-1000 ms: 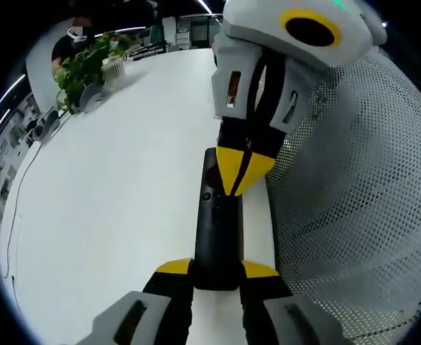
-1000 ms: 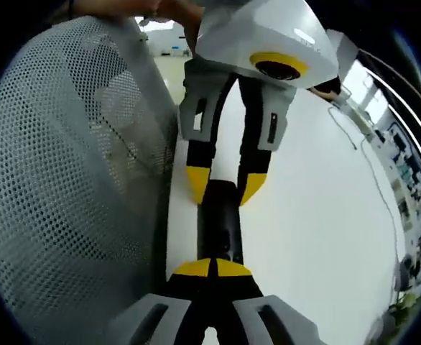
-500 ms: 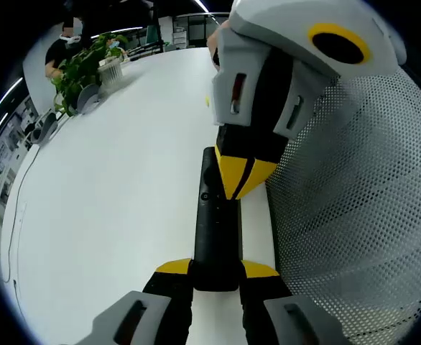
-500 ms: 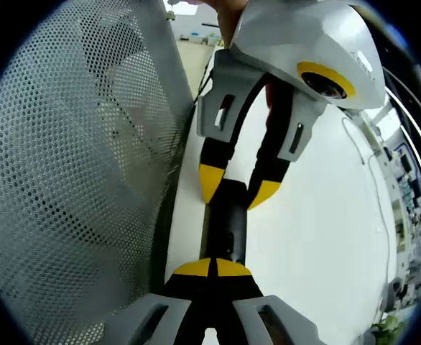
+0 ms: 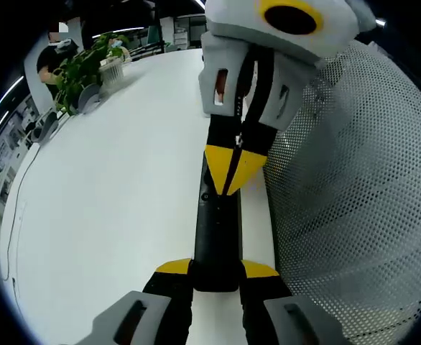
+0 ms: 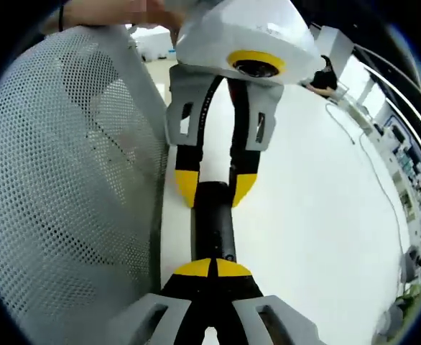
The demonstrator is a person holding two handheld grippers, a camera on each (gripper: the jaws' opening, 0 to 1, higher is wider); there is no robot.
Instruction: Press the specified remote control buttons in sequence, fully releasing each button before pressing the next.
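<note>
Black remote control (image 5: 216, 233) lies on the white table (image 5: 110, 208), its near end pinched between the left gripper (image 5: 217, 269) jaws. Right gripper (image 5: 232, 167), yellow tips pressed together, bears on its far end. White mesh basket (image 5: 354, 187) stands just beside the remote.

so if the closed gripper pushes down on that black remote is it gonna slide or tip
Probably not much. The remote looks like a long, rigid bar lying flat on the white table, and the left gripper clamps one end. The right gripper bears on its top, so it should stay put, though its smooth casing might creep.
</note>
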